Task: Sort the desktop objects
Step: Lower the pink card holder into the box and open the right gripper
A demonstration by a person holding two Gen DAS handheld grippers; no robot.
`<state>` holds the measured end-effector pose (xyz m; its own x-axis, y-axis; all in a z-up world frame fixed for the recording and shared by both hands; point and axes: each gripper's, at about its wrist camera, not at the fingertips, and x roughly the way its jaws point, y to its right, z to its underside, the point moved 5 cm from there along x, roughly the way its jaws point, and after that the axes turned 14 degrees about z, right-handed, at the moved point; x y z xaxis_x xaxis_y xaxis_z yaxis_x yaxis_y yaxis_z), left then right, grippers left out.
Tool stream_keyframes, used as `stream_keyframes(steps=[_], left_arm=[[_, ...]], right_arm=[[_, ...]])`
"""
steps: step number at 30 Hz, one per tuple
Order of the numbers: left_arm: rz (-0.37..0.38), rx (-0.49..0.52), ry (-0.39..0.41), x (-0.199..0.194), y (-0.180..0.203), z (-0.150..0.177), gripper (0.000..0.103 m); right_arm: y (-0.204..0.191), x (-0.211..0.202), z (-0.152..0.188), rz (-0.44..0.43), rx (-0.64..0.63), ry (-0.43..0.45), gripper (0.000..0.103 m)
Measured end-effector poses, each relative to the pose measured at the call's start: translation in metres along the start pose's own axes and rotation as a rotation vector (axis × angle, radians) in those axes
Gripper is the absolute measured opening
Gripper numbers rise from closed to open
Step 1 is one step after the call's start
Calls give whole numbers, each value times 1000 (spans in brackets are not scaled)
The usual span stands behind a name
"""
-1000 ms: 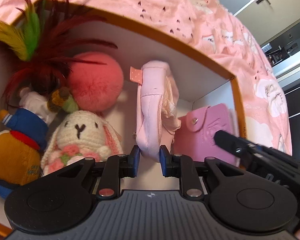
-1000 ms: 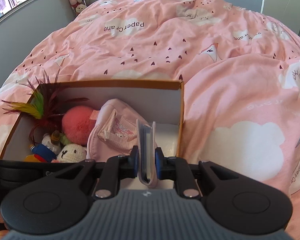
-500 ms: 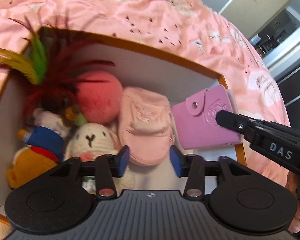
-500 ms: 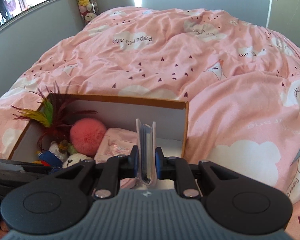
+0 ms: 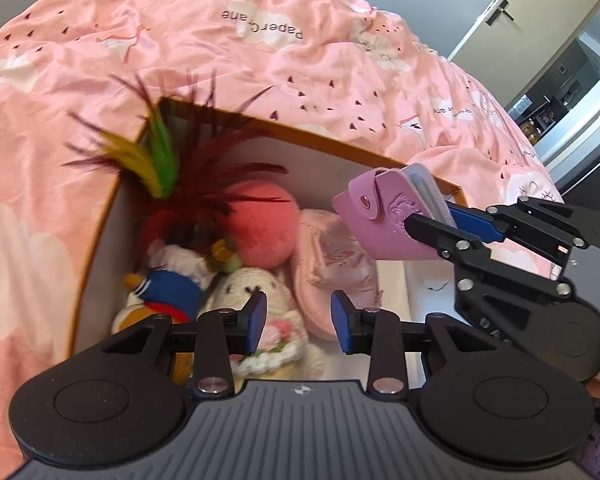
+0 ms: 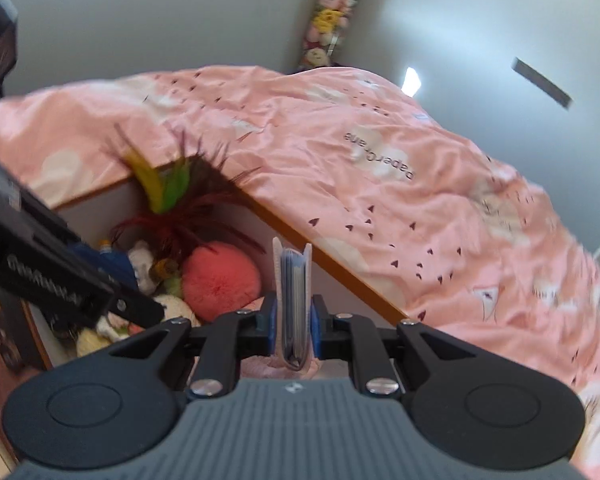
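Observation:
An open cardboard box [image 5: 340, 142] sits on the pink duvet. Inside lie a pink fabric pouch [image 5: 332, 256], a coral pom-pom [image 5: 260, 224], a feather toy [image 5: 160, 160], a crocheted bunny [image 5: 252, 288] and a small doll in blue [image 5: 168, 292]. My left gripper [image 5: 298, 316] hovers open above the pouch and bunny, with nothing between its pads. At the box's right end my right gripper [image 5: 440, 220] is shut on a pink snap-button card wallet [image 5: 380, 220]. In the right wrist view the wallet [image 6: 292, 280] stands on edge between the pads [image 6: 315, 328].
The pink cloud-print duvet [image 5: 300, 60] surrounds the box on all sides. A bare strip of the box floor [image 5: 420, 280] shows to the right of the pouch. A door and a doorway stand at the far right, and plush toys [image 6: 328, 20] are stacked in the room's corner.
My left gripper opened and let go of the pink pouch, which now lies in the box, then drew back and up. My right gripper rolled and shifted with the wallet still in its grip.

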<state>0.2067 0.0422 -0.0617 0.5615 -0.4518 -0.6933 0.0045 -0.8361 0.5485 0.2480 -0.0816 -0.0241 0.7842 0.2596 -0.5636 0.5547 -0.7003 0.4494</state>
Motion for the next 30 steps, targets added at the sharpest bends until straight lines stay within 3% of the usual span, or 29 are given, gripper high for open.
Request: stream_keyframes(steps=[7, 12, 15, 26, 30], left_arm=[[-10, -11, 28, -13, -11, 5, 40], [-11, -35, 29, -14, -19, 8, 40], [-49, -12, 30, -13, -19, 11, 40], [-28, -32, 24, -14, -19, 16, 40], [-33, -39, 18, -13, -20, 18, 40]], right_arm=[[-29, 8, 4, 53, -298, 96, 17], [-47, 11, 13, 39, -437, 127, 17], [-55, 11, 20, 47, -489, 139, 18], [-62, 12, 29, -44, -473, -14, 32], [-53, 22, 30, -43, -353, -110, 52]])
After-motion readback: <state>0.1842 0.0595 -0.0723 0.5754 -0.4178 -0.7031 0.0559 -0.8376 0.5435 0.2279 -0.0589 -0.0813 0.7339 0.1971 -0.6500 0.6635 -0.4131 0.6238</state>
